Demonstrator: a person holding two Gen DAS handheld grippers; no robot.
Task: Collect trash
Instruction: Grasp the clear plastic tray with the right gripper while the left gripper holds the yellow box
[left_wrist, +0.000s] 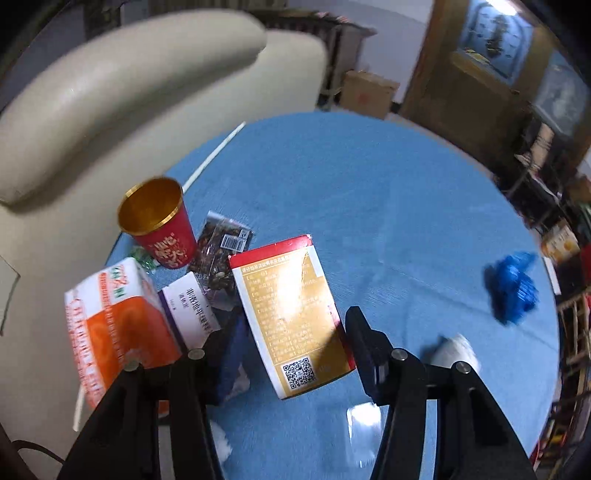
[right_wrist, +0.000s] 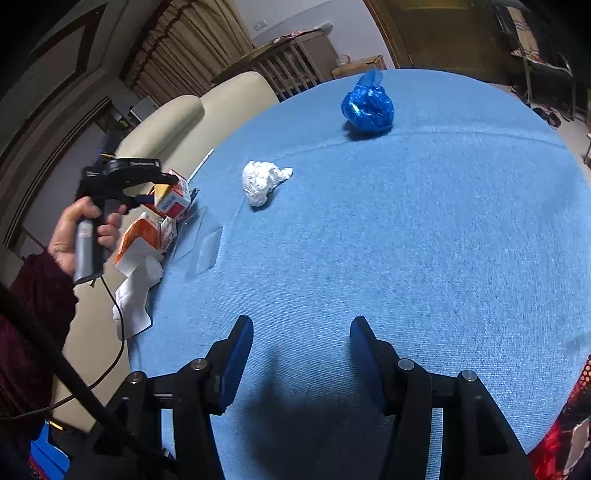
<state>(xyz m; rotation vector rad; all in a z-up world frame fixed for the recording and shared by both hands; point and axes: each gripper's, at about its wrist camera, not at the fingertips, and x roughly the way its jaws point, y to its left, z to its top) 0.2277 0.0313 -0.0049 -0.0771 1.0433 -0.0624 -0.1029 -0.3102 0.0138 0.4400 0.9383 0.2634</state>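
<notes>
The left gripper (left_wrist: 291, 332) clamps a gold box (left_wrist: 291, 310) above the table's (left_wrist: 369, 192) left edge (its hold looks slight; the box could slip); the right gripper (right_wrist: 301, 350) hangs apart, empty; paper wad (right_wrist: 264, 181) and blue bag (right_wrist: 367, 107) wait mid-table.

Left gripper (left_wrist: 291, 332) angled steeply down, jaws clamped on a box, left hand (right_wrist: 79, 229) wrapped round its grip, dark red sleeve (right_wrist: 40, 280), right gripper (right_wrist: 301, 354) tilted down, jaws apart, empty
</notes>
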